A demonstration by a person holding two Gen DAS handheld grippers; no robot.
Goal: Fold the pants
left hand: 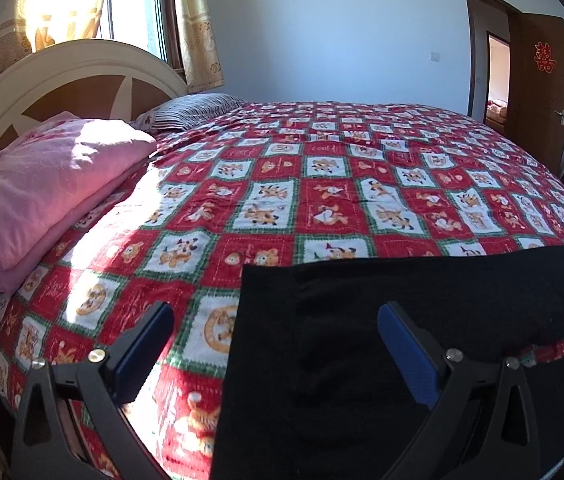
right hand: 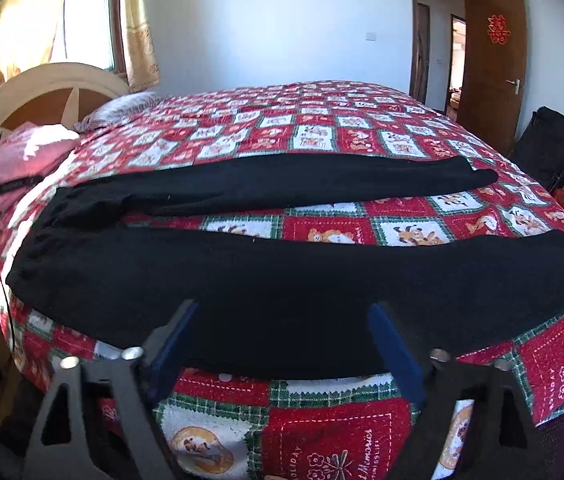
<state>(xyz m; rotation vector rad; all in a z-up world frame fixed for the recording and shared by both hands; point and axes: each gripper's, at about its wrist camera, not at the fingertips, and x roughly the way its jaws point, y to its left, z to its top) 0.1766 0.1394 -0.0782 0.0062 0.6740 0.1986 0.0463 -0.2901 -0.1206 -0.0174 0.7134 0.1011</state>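
Black pants (right hand: 266,280) lie flat on the bed, waist at the left, both legs stretched to the right with a strip of bedspread between them. My right gripper (right hand: 282,316) is open, hovering at the near edge of the near leg, holding nothing. In the left wrist view the waist end of the pants (left hand: 361,340) fills the lower right. My left gripper (left hand: 278,316) is open over the waist's left edge, one finger over the bedspread and one over the black cloth, holding nothing.
The bed has a red, white and green checked bedspread (left hand: 301,184). A folded pink blanket (left hand: 46,184) and a striped pillow (left hand: 198,110) lie by the headboard (left hand: 62,76). A brown door (right hand: 493,64) stands open at the far right, with a black bag (right hand: 549,152) beside it.
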